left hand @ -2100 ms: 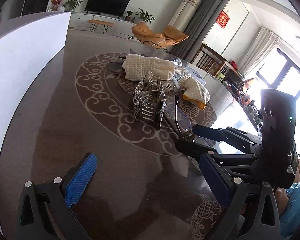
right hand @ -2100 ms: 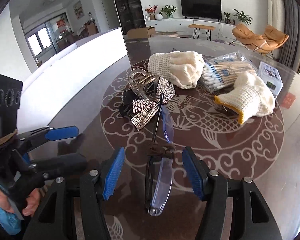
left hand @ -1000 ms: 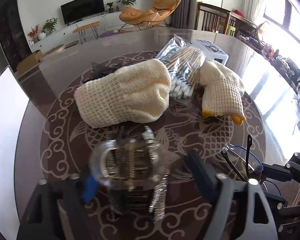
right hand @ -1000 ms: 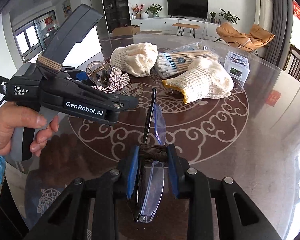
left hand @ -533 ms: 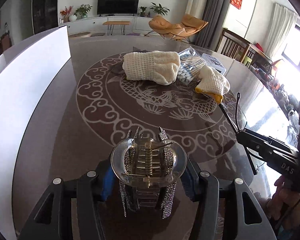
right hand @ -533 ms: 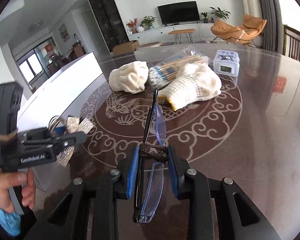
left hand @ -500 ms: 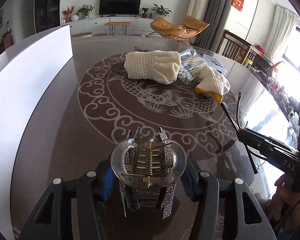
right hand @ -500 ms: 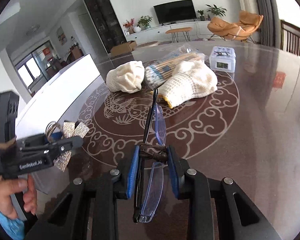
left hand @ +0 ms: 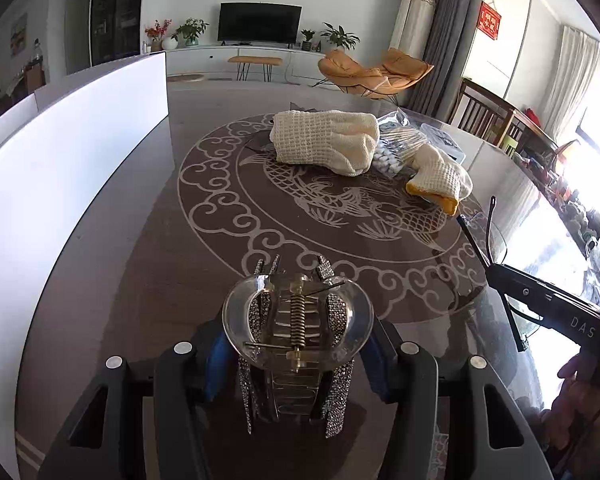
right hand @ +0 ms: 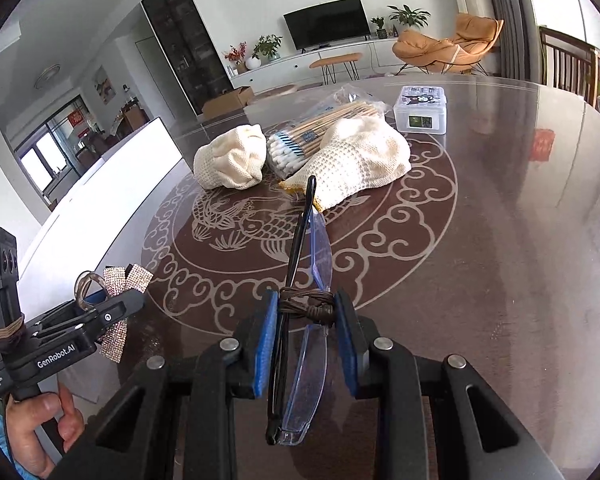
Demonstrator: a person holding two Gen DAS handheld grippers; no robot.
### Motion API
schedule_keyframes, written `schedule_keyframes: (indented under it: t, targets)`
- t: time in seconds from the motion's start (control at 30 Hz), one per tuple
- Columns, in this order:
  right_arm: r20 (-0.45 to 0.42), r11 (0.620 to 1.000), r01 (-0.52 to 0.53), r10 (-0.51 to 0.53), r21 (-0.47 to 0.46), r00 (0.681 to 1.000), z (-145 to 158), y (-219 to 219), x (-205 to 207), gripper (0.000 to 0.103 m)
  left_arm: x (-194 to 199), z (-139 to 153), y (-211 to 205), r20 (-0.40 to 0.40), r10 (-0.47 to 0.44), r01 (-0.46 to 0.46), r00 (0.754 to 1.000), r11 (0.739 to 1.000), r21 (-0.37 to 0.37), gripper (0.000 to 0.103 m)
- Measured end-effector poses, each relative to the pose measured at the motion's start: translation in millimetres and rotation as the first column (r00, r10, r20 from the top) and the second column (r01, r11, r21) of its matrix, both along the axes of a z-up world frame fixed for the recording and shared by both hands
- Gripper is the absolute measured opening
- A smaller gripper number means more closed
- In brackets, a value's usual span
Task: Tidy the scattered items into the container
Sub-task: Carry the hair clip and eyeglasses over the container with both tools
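The left gripper (left hand: 296, 364) now holds the sparkly hair clip (left hand: 296, 332) up off the desk (left hand: 148, 240); the right gripper (right hand: 306, 340) squeezes the glasses (right hand: 304, 320); both can go to the white container (left hand: 60, 184) beside them.

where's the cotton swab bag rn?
On the far side of the table, the cotton swab bag lies wedged between the two knit gloves, just left of the small clear box in the right wrist view; neither gripper is near it.
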State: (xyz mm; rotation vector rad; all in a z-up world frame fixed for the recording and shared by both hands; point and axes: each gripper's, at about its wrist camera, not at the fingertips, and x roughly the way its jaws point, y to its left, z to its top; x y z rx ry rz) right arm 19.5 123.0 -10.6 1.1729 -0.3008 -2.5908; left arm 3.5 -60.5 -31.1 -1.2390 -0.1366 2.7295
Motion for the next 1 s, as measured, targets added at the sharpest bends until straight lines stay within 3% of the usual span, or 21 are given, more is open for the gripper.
schedule_keyframes:
  t: [0.3,0.73,0.9,1.0]
  targets:
    - [-0.003,0.999,-0.029,0.029,0.036,1.000,0.6,-9.9,-0.2,0.029,-1.2,-2.7,1.2,0.011,0.004,-0.003,1.000,1.000,-0.030,0.055]
    - [-0.008,1.000,-0.023,0.023,0.008,1.000,0.1,-3.4,0.7,0.029,-0.8,-1.9,1.3,0.011,0.009,-0.009,1.000,1.000,-0.029,0.055]
    - [-0.045,0.999,-0.028,0.027,-0.029,0.999,5.2,1.5,6.9,0.029,6.6,4.2,-1.3,-0.019,0.004,-0.005,1.000,1.000,-0.014,0.055]
    - [-0.031,0.998,-0.033,0.031,-0.057,0.999,6.6,-0.9,12.7,0.029,12.5,11.3,-8.2,-0.011,0.021,-0.020,1.000,0.998,0.052,0.055]
